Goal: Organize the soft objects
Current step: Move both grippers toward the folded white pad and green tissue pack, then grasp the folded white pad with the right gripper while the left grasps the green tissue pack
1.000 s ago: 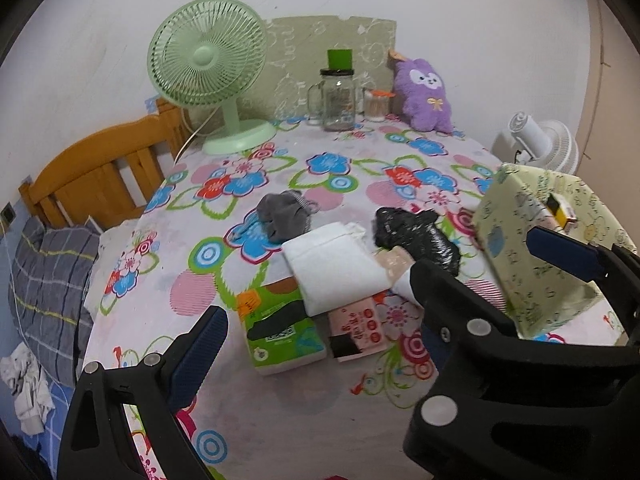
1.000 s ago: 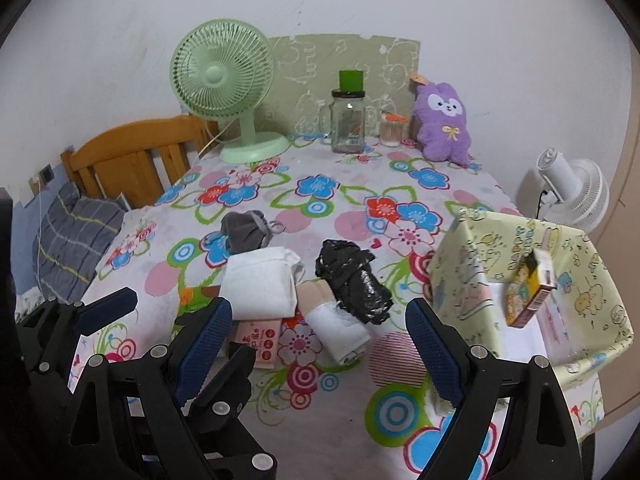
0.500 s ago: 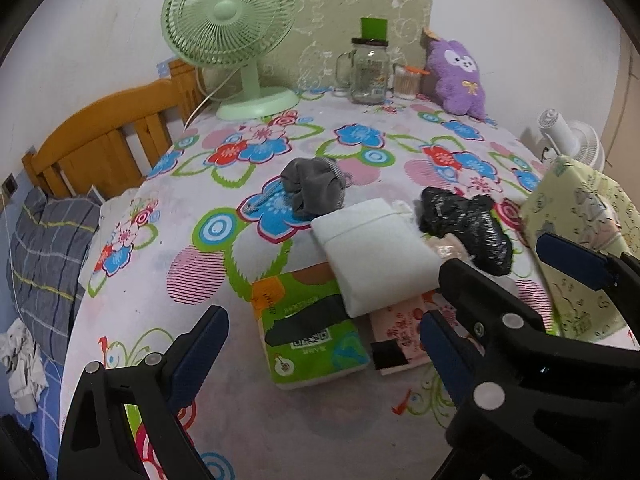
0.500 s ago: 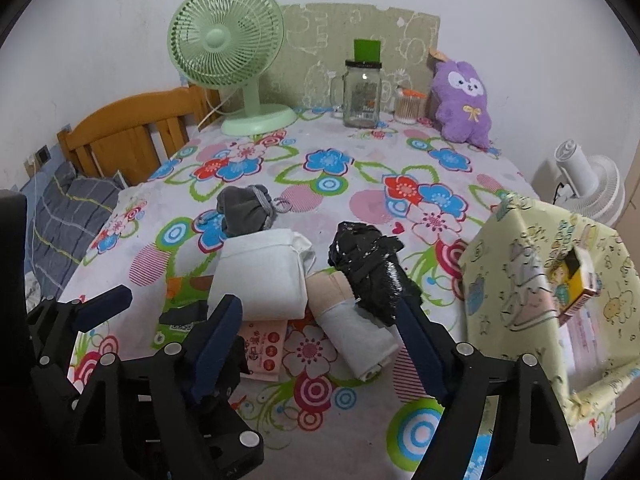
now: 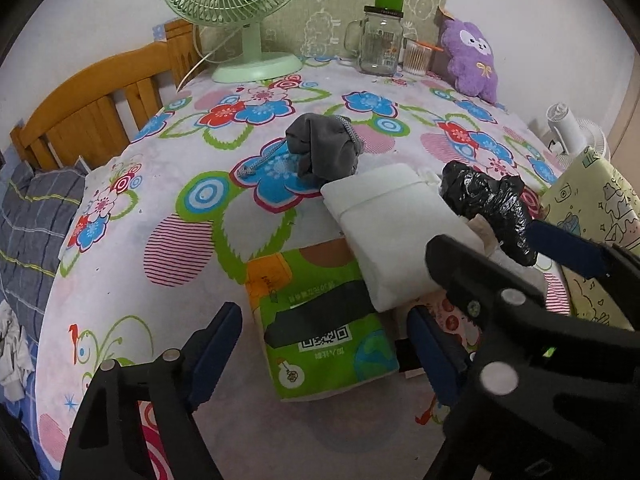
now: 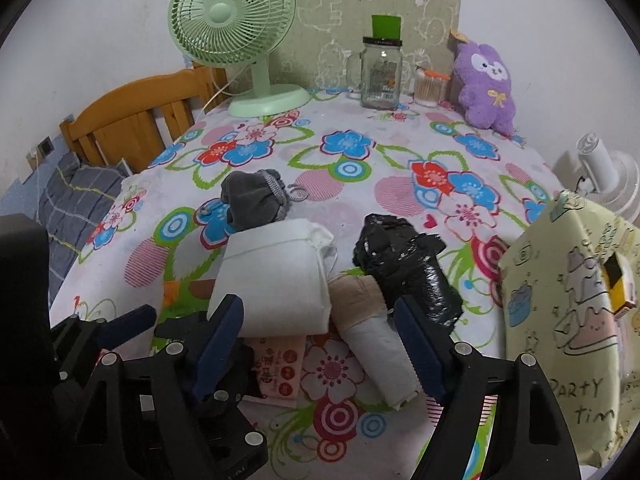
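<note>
We see a table under a flowered cloth, with the soft things gathered in a loose cluster near its front edge. A folded white cloth lies in the middle of the cluster, its front end resting on a green tissue pack and overlapping a small red-printed packet. Just behind the white cloth sits a bundled grey pouch with a drawstring. To the right of the white cloth lies a beige and white roll, and touching that roll's far end is a crumpled black plastic bag. At the right edge of the table stands a pale yellow patterned fabric box with a small carton inside it.

Our left gripper hangs over the green tissue pack; its jaws have just been closing, yet they stand spread with the pack between them, and the pads press on nothing. Our right gripper hovers above the red-printed packet and the beige and white roll; its jaws have also just narrowed and stand apart, gripping nothing.

At the back of the table we see a green fan, a glass jar with a green cap, a cup of cotton swabs and a purple plush toy
</note>
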### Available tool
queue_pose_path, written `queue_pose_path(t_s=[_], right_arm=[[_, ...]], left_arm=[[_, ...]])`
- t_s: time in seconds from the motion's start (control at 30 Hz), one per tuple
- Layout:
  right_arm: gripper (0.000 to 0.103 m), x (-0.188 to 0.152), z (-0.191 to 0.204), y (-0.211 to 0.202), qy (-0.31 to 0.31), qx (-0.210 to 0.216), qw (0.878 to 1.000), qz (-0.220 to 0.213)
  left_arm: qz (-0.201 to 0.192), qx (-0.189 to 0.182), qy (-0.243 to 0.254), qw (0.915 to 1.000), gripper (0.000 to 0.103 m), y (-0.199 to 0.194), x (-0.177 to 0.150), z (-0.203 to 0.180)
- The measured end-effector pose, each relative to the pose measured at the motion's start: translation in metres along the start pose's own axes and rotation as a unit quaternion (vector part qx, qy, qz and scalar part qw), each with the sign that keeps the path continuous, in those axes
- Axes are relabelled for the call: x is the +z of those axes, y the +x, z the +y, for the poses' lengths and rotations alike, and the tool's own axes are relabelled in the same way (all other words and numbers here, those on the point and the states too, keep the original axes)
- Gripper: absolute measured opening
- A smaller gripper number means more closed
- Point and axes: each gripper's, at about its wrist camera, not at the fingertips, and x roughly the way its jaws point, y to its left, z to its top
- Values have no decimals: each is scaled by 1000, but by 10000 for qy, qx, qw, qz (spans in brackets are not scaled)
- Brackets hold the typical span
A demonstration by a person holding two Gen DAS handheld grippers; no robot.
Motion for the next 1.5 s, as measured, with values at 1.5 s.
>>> queue_pose_path(t_s=[1.5], right_arm=[[64,15,14,46,-199,54,9986,491]], left_arm=[[-40,125,228,9997,50,6,15,6]])
